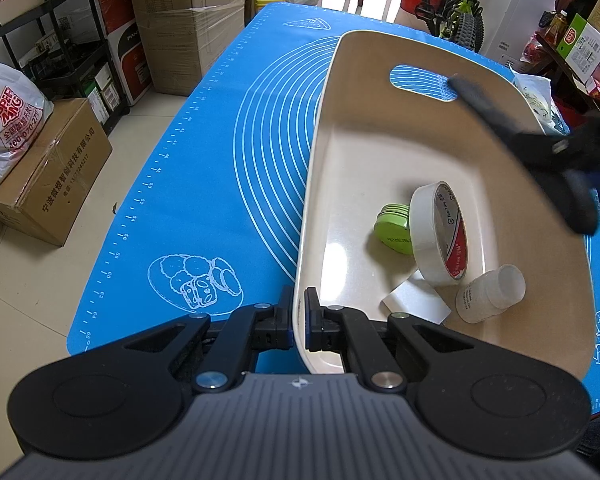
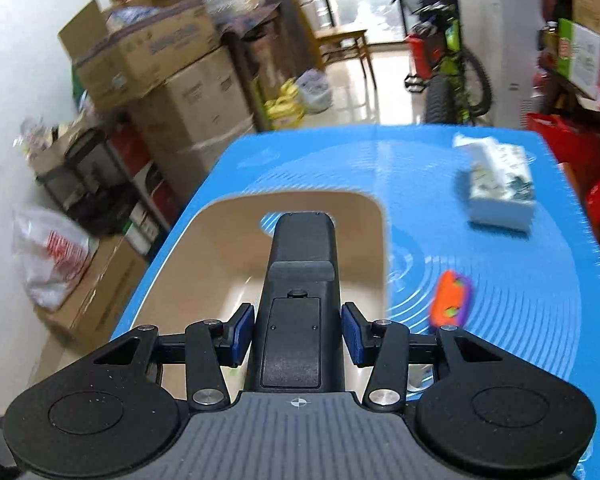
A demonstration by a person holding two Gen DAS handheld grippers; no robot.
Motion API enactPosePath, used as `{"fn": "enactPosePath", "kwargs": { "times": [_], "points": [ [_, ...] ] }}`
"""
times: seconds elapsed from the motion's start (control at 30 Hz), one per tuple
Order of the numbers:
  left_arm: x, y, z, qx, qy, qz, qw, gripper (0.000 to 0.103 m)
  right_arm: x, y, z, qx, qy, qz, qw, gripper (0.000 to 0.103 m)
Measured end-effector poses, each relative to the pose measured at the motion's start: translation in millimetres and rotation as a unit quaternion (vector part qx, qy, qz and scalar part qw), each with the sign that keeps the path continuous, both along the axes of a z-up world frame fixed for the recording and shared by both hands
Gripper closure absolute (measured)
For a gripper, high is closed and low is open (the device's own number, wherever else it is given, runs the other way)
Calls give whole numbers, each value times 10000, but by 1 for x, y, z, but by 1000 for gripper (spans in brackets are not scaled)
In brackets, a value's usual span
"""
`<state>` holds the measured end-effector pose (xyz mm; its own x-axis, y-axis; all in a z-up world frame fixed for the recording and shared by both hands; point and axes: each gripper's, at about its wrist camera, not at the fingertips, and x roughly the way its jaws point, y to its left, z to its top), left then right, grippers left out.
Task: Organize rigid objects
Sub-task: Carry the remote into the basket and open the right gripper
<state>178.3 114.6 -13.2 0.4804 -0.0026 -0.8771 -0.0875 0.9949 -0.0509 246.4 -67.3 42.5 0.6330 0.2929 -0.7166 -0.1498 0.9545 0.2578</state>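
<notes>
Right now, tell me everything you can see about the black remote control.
The black remote control is a long, matte plastic bar, back side up, showing its battery cover. It sits between the right gripper fingers; a narrow gap shows at each blue pad, so contact is unclear. It hangs over the cream bin. The left wrist view shows it blurred above the bin.

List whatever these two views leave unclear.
- Right wrist: orange toy smeared by motion blur; its type is unreadable.
- Left wrist: green tin partly hidden behind the tape roll.
- Left wrist: bottle label too small to read.
</notes>
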Motion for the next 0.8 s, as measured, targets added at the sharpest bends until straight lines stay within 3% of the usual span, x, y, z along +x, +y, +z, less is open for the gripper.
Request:
{"fn": "enactPosePath", "kwargs": {
  "times": [0.33, 0.5, 0.8],
  "points": [
    [0, 0, 0, 0, 4, 2, 10000, 97, 4, 45, -39, -393, 639, 451, 9962, 51],
    [0, 0, 0, 3, 2, 1, 10000, 97, 6, 47, -43, -457, 699, 566, 9949, 50],
    [0, 0, 0, 3, 4, 4, 10000, 97, -1, 50, -37, -570, 511, 828, 9936, 24]
  ]
}}
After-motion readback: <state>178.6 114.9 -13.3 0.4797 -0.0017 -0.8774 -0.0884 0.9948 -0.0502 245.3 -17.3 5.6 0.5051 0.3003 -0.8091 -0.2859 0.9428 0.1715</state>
